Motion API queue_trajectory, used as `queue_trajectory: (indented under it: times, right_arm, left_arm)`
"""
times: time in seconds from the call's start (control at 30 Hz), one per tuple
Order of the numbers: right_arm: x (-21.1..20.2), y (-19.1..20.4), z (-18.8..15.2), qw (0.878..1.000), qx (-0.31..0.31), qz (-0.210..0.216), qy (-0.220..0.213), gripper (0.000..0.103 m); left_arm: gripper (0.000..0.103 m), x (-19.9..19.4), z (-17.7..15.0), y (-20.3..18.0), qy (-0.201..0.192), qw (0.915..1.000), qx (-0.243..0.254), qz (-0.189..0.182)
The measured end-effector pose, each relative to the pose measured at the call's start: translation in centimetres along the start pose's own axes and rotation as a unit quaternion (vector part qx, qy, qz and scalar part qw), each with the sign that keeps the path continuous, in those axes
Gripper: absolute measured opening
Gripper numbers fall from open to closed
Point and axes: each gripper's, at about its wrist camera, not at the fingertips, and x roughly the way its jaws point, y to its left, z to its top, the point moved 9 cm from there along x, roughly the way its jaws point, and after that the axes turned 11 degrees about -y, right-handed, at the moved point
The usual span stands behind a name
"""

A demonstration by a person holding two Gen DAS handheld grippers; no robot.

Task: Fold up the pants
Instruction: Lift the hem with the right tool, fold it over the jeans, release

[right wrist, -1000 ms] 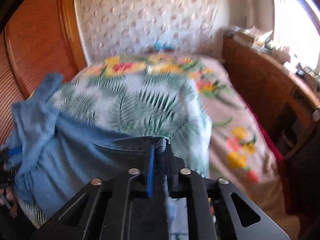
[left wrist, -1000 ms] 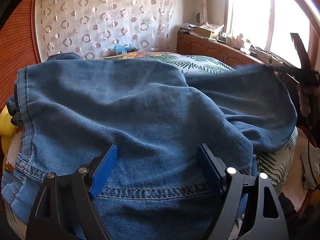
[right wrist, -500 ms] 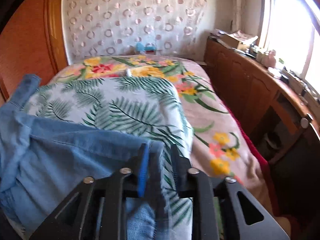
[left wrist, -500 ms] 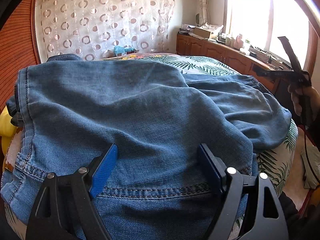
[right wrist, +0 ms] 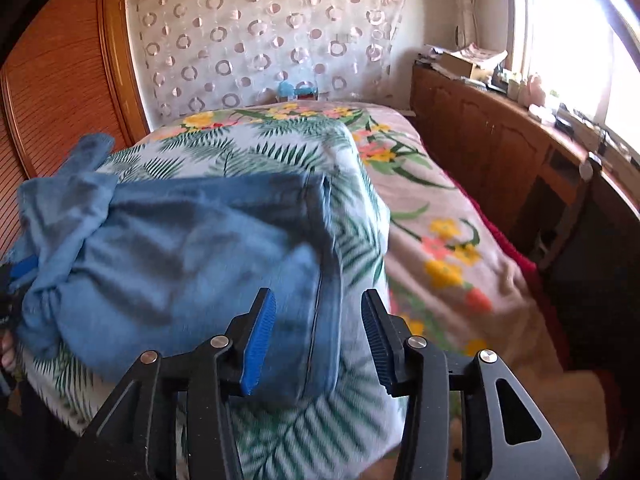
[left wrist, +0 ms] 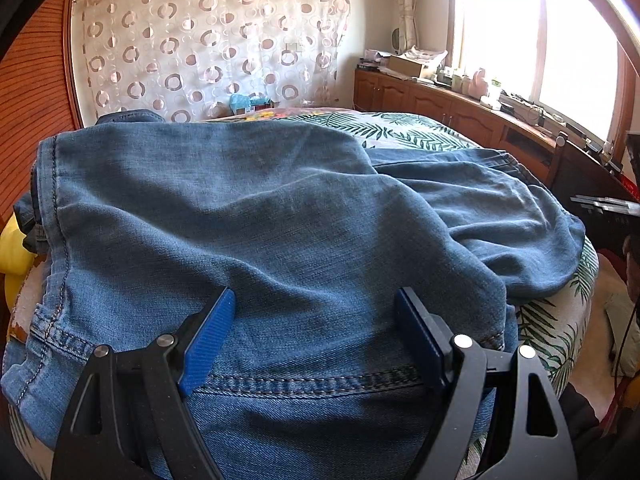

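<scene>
Blue jeans (left wrist: pixel 240 208) lie spread over the near end of the bed, waistband seam closest to me. My left gripper (left wrist: pixel 316 296) hovers over the seat of the jeans, jaws wide, pads pinching nothing. In the right wrist view the jeans (right wrist: pixel 180 240) are folded over, one leg's hem edge lying on the fern-print cover. My right gripper (right wrist: pixel 319 294) is just behind that hem; its jaws are opening, the hem lies loose below them and the pads do not touch it. Black parts of the right gripper (left wrist: pixel 604 208) show at the right edge of the left wrist view.
The bed carries a fern-print cover (right wrist: pixel 248 152) over a floral blanket (right wrist: pixel 440 240). Low wooden cabinets (right wrist: pixel 500 152) with clutter on top run under the window on the right. A wooden wardrobe (right wrist: pixel 60 80) stands on the left, a circle-patterned curtain (left wrist: pixel 208 52) at the back.
My right gripper was shut on the leg hem; its jaws have parted, letting the hem drop onto the bed, and it has drawn back. The left gripper has not moved.
</scene>
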Motion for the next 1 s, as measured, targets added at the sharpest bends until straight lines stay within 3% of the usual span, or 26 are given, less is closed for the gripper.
queue_trajectory:
  times: [0.37,0.63,0.7,0.73,0.8,1.0]
  right_arm:
    - [-0.5,-0.7,-1.9,1.0,0.001,-0.016,0.026,0.047]
    - [0.2,-0.4,-2.2,1.0,-0.001,-0.016,0.017,0.047]
    - [0.2,-0.2,-2.5,1.0,-0.003,-0.004,0.016,0.039]
    - [0.1,0.1,-2.5,1.0,-0.004,0.005,0.017,0.026]
    - [0.1,0.2,-2.4,1.0,-0.012,0.002,0.016,0.019]
    - [-1.7,-0.4,0.2,1.0,0.008,0.015,-0.024,0.014]
  left_arm:
    - [0.082,0.0,0.0,0.3,-0.002,1.0,0.002,0.001]
    - [0.082,0.0,0.0,0.2,-0.002,1.0,0.002,0.001]
    - [0.082,0.0,0.0,0.2,-0.002,1.0,0.002,0.001]
    - [0.082,0.0,0.0,0.2,-0.002,1.0,0.002,0.002]
    - [0.082,-0.1,0.0,0.2,0.0,1.0,0.002,0.002]
    - [0.082,-1.1,0.3,0.1,-0.001,1.0,0.0,0.001]
